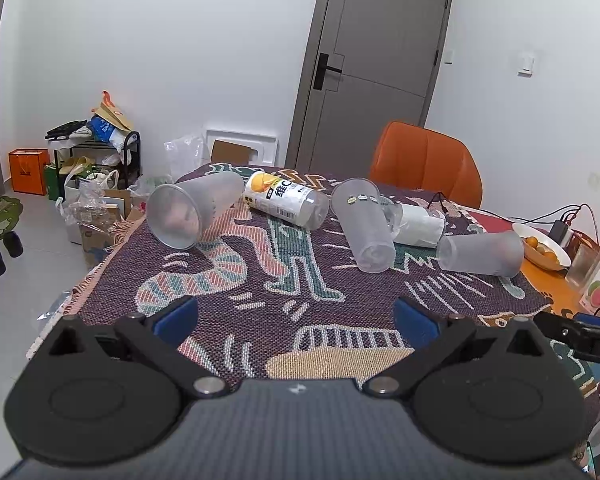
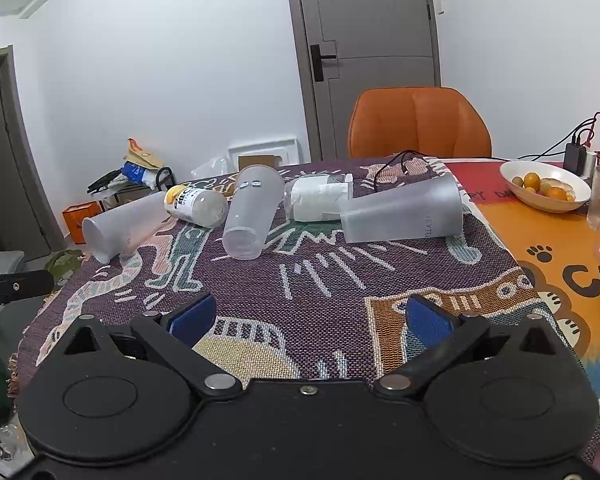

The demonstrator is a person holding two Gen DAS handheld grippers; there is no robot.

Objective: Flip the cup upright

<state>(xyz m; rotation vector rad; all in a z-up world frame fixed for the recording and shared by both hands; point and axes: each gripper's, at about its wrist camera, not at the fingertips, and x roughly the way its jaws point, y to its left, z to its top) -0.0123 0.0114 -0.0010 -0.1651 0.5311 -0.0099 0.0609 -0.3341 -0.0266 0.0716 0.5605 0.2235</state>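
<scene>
Three frosted plastic cups lie on their sides on the patterned cloth (image 1: 260, 280). The left cup (image 1: 188, 210) (image 2: 120, 226) has its mouth toward me in the left wrist view. The middle cup (image 1: 364, 222) (image 2: 252, 212) has its base toward me. The right cup (image 1: 482, 254) (image 2: 404, 212) lies crosswise. My left gripper (image 1: 296, 320) is open and empty above the cloth's near part. My right gripper (image 2: 310, 320) is open and empty, also short of the cups.
A yellow-labelled bottle (image 1: 284, 198) (image 2: 196, 204) and a white-wrapped bottle (image 1: 418, 222) (image 2: 320, 198) lie among the cups. A bowl of oranges (image 2: 546, 186), charger cables (image 2: 572, 148) and a glass stand at the right. An orange chair (image 2: 418, 122) is behind the table.
</scene>
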